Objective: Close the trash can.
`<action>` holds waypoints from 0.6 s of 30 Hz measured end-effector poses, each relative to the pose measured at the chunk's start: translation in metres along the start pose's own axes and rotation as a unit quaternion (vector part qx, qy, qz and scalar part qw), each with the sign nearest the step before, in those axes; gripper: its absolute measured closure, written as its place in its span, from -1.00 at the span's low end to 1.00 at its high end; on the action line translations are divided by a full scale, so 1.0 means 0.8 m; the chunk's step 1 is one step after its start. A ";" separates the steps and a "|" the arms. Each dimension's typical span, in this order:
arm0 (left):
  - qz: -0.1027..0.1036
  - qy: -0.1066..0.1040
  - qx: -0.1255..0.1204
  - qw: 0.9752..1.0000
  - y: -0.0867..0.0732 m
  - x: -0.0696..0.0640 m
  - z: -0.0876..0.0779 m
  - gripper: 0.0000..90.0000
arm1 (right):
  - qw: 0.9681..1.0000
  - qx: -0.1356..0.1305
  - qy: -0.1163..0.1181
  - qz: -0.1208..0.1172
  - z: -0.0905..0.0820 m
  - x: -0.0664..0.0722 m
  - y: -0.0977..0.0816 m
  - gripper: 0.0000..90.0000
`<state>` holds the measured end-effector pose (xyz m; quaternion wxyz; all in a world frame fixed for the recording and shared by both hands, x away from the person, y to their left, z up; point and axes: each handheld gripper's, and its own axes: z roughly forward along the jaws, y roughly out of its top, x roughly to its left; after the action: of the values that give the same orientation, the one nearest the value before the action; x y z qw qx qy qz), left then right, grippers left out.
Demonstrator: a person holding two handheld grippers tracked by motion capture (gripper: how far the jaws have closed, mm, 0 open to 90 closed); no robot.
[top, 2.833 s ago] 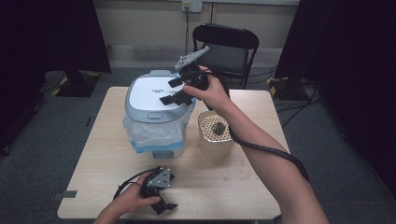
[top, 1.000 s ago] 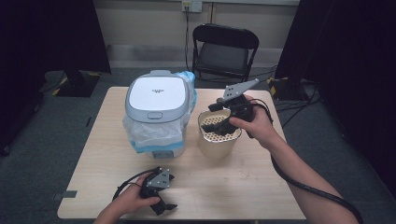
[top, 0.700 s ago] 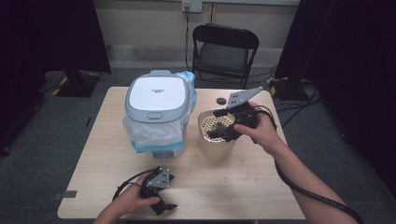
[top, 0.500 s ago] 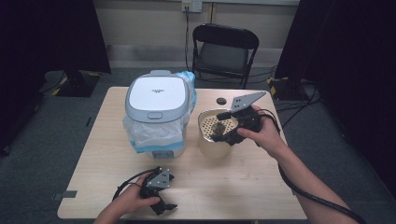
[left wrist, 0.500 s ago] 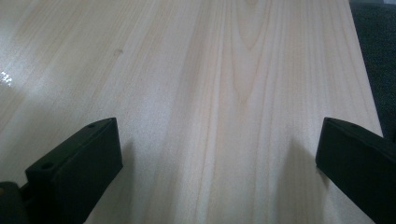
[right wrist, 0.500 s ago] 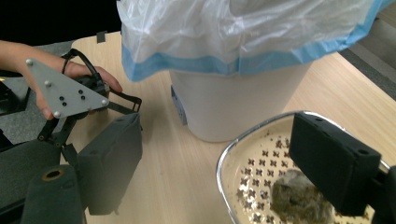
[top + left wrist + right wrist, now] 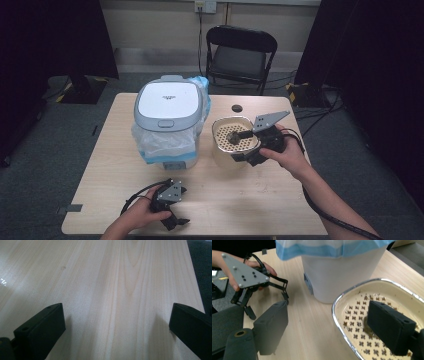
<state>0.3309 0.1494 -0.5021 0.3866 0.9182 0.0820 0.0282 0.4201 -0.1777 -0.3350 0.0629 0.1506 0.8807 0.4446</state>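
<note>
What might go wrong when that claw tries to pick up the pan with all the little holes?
The right gripper straddles the rim of the perforated pan, one jaw inside, one outside, still open. Gripped only at that edge, the pan might tilt or slip as it lifts.

The pan stands close beside the white bin with its plastic liner, so a swing that way might bump it.

The left gripper rests open on the table, so nothing steadies the pan.

A pale wooden table (image 7: 105, 172) is carrying a white bin (image 7: 167, 125) at ten o'clock, a perforated basket (image 7: 231, 142) toward two, and a black cap (image 7: 236, 108) at one.
</note>
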 end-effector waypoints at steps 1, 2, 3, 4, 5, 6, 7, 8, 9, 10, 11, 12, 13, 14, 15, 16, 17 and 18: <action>0.000 0.000 0.000 1.000 0.000 0.000 0.000 -1.00 | 1.000 0.001 -0.001 -0.001 0.000 0.000 -0.003 -0.62; 0.000 -0.001 0.000 1.000 0.000 0.000 0.000 -1.00 | 1.000 0.002 -0.001 0.000 0.000 0.001 -0.006 -0.62; 0.000 0.000 0.000 1.000 0.000 0.000 0.000 -1.00 | 1.000 0.003 -0.001 0.001 0.000 0.002 -0.008 -0.62; 0.001 0.001 0.000 1.000 0.000 0.000 0.000 -1.00 | 1.000 0.003 -0.001 0.001 0.000 0.003 -0.010 -0.62; 0.001 0.001 0.000 1.000 0.000 0.000 0.000 -1.00 | 1.000 0.005 -0.001 -0.001 0.000 0.004 -0.012 -0.62; 0.001 0.001 0.000 1.000 0.000 0.000 0.000 -1.00 | 1.000 0.004 -0.002 -0.002 -0.001 0.005 -0.014 -0.62; 0.000 0.000 0.000 1.000 0.000 0.000 0.000 -1.00 | 1.000 0.005 -0.003 -0.003 -0.001 0.006 -0.016 -0.62; 0.000 0.000 0.000 1.000 0.000 0.000 0.000 -1.00 | 1.000 0.006 -0.005 -0.004 -0.001 0.008 -0.019 -0.63; 0.000 0.000 0.000 1.000 0.000 0.000 0.000 -1.00 | 1.000 0.007 -0.007 -0.006 0.000 0.008 -0.021 -0.63; 0.000 0.000 0.000 1.000 0.000 0.000 0.000 -1.00 | 1.000 0.008 -0.005 -0.003 0.000 0.009 -0.024 -0.63; 0.000 0.000 0.000 1.000 0.000 0.000 0.000 -1.00 | 1.000 0.008 -0.005 -0.002 0.000 0.010 -0.027 -0.63; 0.001 -0.002 0.000 1.000 0.000 0.000 0.000 -1.00 | 1.000 0.010 -0.007 -0.005 0.000 0.010 -0.030 -0.63; 0.000 0.000 0.000 1.000 0.000 0.000 0.000 -1.00 | 1.000 0.011 -0.006 -0.003 0.001 0.011 -0.032 -0.63; 0.000 0.000 0.000 1.000 0.000 0.000 0.000 -1.00 | 1.000 0.011 -0.004 0.000 0.001 0.011 -0.035 -0.63; 0.000 0.000 0.000 1.000 0.000 0.000 0.000 -1.00 | 1.000 0.011 -0.005 0.000 0.002 0.012 -0.038 -0.63; 0.001 0.000 0.000 1.000 0.000 0.000 0.000 -1.00 | 1.000 0.012 -0.005 0.000 0.002 0.012 -0.040 -0.63; 0.001 0.001 0.000 1.000 0.000 0.000 0.000 -1.00 | 1.000 0.012 -0.006 0.001 0.002 0.013 -0.043 -0.63; 0.000 0.000 0.000 1.000 0.000 0.000 0.000 -1.00 | 1.000 0.012 -0.006 0.002 0.003 0.013 -0.045 -0.63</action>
<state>0.3310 0.1494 -0.5020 0.3865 0.9182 0.0818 0.0288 0.4030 -0.1928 -0.3649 0.0652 0.1559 0.8854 0.4330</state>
